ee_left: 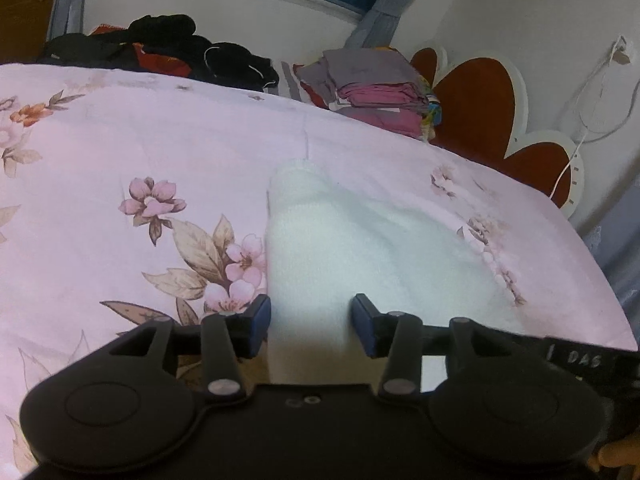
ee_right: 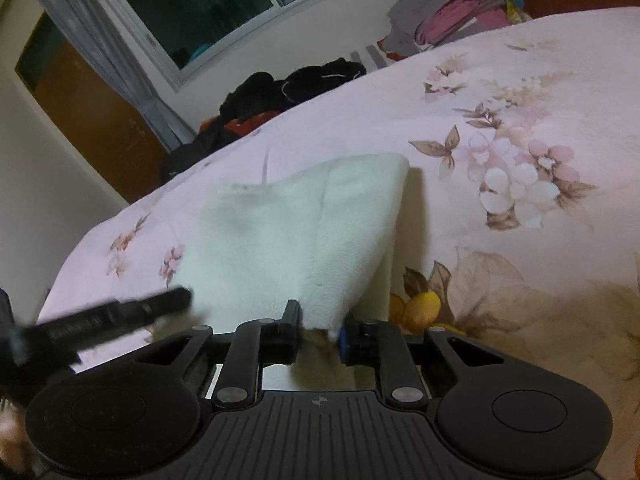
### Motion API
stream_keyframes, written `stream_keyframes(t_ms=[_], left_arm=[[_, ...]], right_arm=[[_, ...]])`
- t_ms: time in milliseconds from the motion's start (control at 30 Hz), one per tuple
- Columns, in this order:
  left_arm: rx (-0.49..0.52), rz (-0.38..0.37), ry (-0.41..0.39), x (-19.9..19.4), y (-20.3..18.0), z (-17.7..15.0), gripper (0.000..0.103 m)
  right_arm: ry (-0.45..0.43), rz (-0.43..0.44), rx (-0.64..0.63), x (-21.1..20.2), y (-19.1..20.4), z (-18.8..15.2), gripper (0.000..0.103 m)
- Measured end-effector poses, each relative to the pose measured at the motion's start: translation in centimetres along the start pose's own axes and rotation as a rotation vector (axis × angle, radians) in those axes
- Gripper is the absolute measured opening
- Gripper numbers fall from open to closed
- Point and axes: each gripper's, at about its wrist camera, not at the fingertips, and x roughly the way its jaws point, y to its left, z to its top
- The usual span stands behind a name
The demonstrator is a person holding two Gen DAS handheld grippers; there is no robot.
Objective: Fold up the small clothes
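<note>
Two hand-held grippers work over one white cloth (ee_left: 352, 248) spread on a pink floral bedsheet (ee_left: 120, 140). In the left wrist view the left gripper (ee_left: 311, 326) has its blue-padded fingers (ee_left: 260, 320) set apart with a strip of the cloth running between them; the pads flank the fabric, but whether they press on it cannot be told, since the near end of the cloth vanishes beneath the gripper body. The cloth's right side blurs into the sheet and its edge there is hard to trace.

In the right wrist view the right gripper (ee_right: 320, 330) has its fingers drawn closer, with a corner of the white cloth (ee_right: 288, 232) gathered between them; the fabric rises from that point and folds over itself toward a raised far corner. The exact contact is shadowed, though the cloth appears pinched. A dark, motion-blurred bar enters from the left edge, touching or overlapping the cloth's lower left side; it looks like part of the left gripper (ee_right: 100, 320), cut off by the frame.

Beyond the bed's far edge lie a heap of dark clothes (ee_left: 160, 48) and a stack of folded pink and grey fabric (ee_left: 372, 84), partly hidden behind the mattress rim. A window (ee_right: 200, 4) with curtains shows only darkness.
</note>
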Motion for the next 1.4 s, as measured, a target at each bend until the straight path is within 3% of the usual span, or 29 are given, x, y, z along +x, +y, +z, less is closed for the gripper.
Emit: stream_keyframes(t_ms=[167,333,500,533,600,767,833,900,967,1033,1100,1267,1400], left_arm=[[-0.036,-0.01,-0.011,-0.4,0.3,1.2,0.049],[-0.073,0.002,-0.018,1.4,0.5,2.9,0.053],[-0.153,0.005,-0.003,4.1,1.5,4.2,0.051],[-0.158,0.002,-0.006,4.4,1.6,4.3,0.05],[-0.146,0.0,-0.009,4.7,1.4,4.3,0.048],[-0.148,0.008,-0.02,4.8,0.9,3.8,0.048],[-0.149,0.014,-0.016,5.1,0.9,3.8,0.05],[-0.154,0.035,0.004,5.7,1.3,3.8,0.061],[-0.171,0.033,0.008,5.8,1.6,3.8,0.061],[-0.156,0.036,0.006,5.4,1.2,3.8,0.058],[-0.155,0.035,0.009,5.0,0.9,3.8,0.057],[-0.117,0.056,0.001,3.6,0.2,3.3,0.057],[-0.088,0.076,-0.002,2.3,-0.1,2.5,0.058]], right_arm=[[-0.063,-0.015,0.031,-1.5,-0.3,1.0,0.041],[-0.072,-0.047,0.092,0.1,-1.7,3.6,0.042],[-0.05,-0.024,0.189,3.0,-3.4,5.8,0.041],[-0.051,-0.027,0.181,3.3,-3.3,5.9,0.041],[-0.045,-0.053,0.122,3.8,-2.7,6.0,0.008],[-0.101,-0.231,-0.074,3.9,-1.5,5.9,0.006],[-0.044,-0.24,-0.08,5.3,-2.2,5.6,0.005],[-0.05,-0.226,-0.064,5.3,-2.6,5.6,0.006],[-0.061,-0.224,-0.043,4.5,-2.7,5.7,0.006],[-0.094,-0.217,-0.023,3.1,-2.5,5.6,0.019],[-0.133,-0.207,-0.008,1.9,-2.0,5.9,0.055],[-0.152,-0.156,-0.062,-0.1,1.0,5.5,0.057],[-0.102,-0.156,-0.145,-0.8,3.2,2.6,0.057]])
